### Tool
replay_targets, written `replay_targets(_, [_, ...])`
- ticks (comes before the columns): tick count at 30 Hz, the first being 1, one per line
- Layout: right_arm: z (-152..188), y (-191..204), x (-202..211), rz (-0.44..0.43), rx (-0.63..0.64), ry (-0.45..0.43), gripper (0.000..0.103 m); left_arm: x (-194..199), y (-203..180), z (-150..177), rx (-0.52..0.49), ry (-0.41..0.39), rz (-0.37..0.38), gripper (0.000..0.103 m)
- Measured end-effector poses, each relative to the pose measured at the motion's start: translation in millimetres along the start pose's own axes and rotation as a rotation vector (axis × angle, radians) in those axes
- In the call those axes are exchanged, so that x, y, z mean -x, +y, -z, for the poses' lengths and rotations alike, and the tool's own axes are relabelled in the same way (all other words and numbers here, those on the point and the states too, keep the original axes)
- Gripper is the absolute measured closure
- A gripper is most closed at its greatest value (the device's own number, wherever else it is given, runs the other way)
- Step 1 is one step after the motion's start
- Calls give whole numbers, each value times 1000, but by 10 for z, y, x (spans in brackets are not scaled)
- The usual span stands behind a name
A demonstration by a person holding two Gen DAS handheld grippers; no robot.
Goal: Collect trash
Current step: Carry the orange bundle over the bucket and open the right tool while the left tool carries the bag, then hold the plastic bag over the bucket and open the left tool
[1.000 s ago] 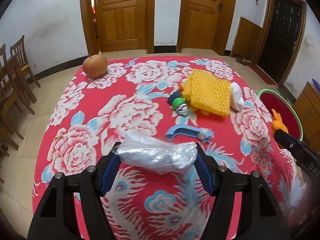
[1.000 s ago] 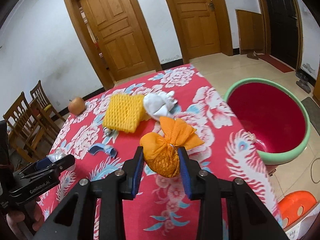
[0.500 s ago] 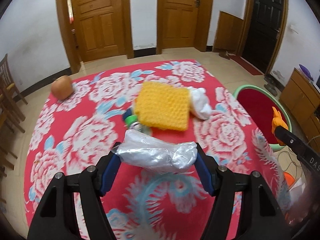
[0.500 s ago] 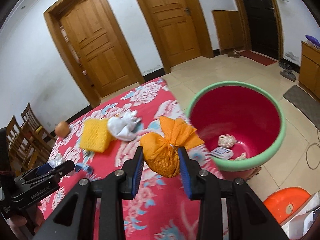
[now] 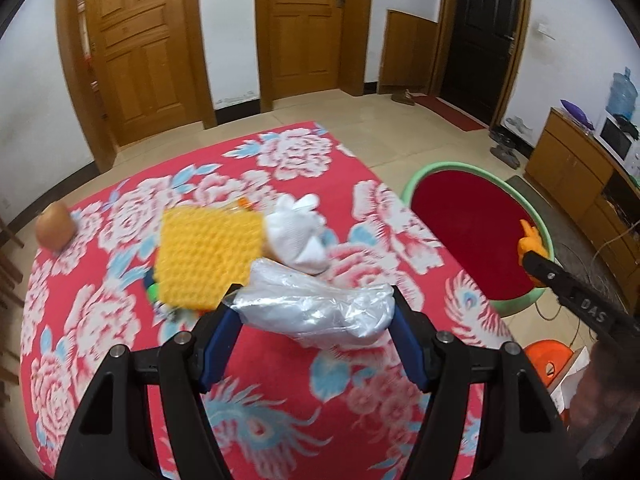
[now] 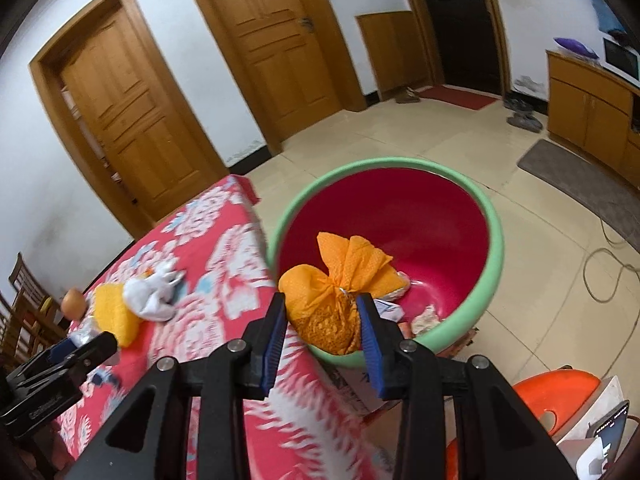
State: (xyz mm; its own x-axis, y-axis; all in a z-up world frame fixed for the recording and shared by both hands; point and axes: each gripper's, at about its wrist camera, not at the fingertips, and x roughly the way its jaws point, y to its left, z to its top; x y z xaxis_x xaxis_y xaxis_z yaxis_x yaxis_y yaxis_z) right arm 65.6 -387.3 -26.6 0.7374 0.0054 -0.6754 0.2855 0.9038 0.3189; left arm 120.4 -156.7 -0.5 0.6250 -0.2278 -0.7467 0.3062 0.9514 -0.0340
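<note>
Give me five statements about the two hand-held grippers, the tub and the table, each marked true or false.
1. The right hand-held gripper holds an orange bundle. True.
2. The left hand-held gripper is empty. False: it holds a clear plastic bag.
3. The tub is empty. False: a few scraps lie at its bottom.
4. A yellow foam net and a white wad lie on the table. True.
5. The tub stands on the table. False: it stands beside the table, lower than its top.
</note>
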Motion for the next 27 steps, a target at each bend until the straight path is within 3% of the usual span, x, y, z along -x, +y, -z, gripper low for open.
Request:
replay_targets(6, [-58,-198,-132,42,-47,2,53,-156,-201,-116,-29,12,32,33])
replay_targets(11, [-109,-351,-159,37,-92,-5,37,-261,-378,-178,-61,20,55,33])
replay_targets(27, [-63,-737,56,45,-214,-32,15,-635,-1045,-370,-152,32,162,33])
